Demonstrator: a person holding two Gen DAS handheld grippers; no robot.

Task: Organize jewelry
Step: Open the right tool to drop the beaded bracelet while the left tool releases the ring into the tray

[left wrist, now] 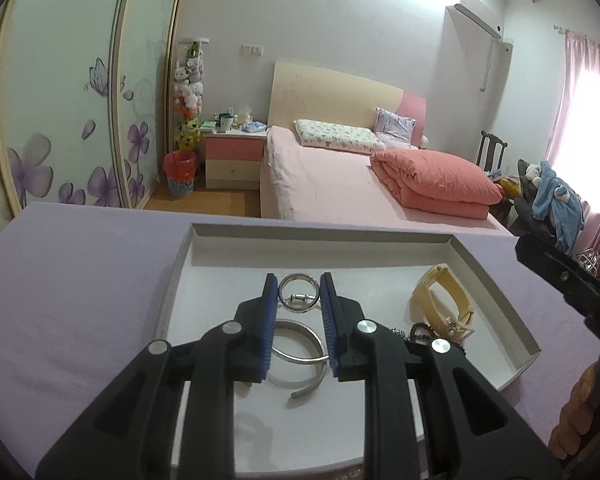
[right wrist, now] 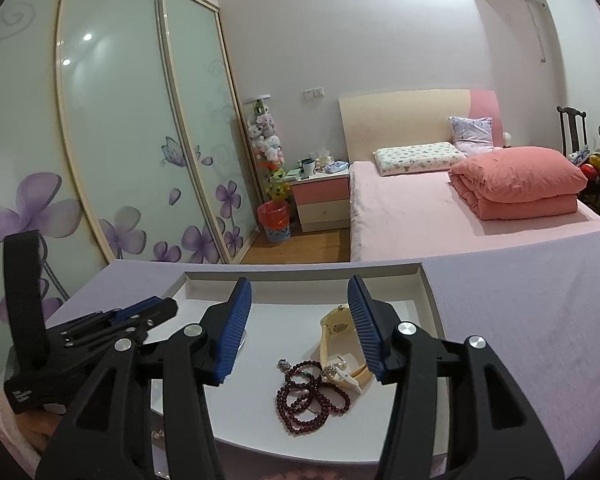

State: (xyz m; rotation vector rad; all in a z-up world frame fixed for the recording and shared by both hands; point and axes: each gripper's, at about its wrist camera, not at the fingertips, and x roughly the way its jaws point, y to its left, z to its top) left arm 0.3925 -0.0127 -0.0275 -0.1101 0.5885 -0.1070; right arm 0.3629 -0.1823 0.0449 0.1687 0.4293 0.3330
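A shallow white tray [left wrist: 182, 264] lies on the lavender table. In the left wrist view my left gripper [left wrist: 299, 286] is partly open, its blue pads either side of a small silver ring bangle [left wrist: 298, 298], not clearly clamping it. A larger open silver bangle [left wrist: 300, 350] lies nearer, between the fingers. A cream watch [left wrist: 444, 298] lies at the tray's right. In the right wrist view my right gripper [right wrist: 300, 292] is open and empty above a dark red bead bracelet [right wrist: 308, 400] and the cream watch [right wrist: 336, 332]. The left gripper's body shows at the left of this view [right wrist: 100, 328].
The lavender table top [left wrist: 80, 280] surrounds the tray [right wrist: 424, 280]. Beyond its far edge stand a pink bed [left wrist: 340, 176], a bedside cabinet [left wrist: 234, 156] and floral wardrobe doors [right wrist: 120, 140]. The right gripper's body shows at the right edge of the left wrist view [left wrist: 564, 276].
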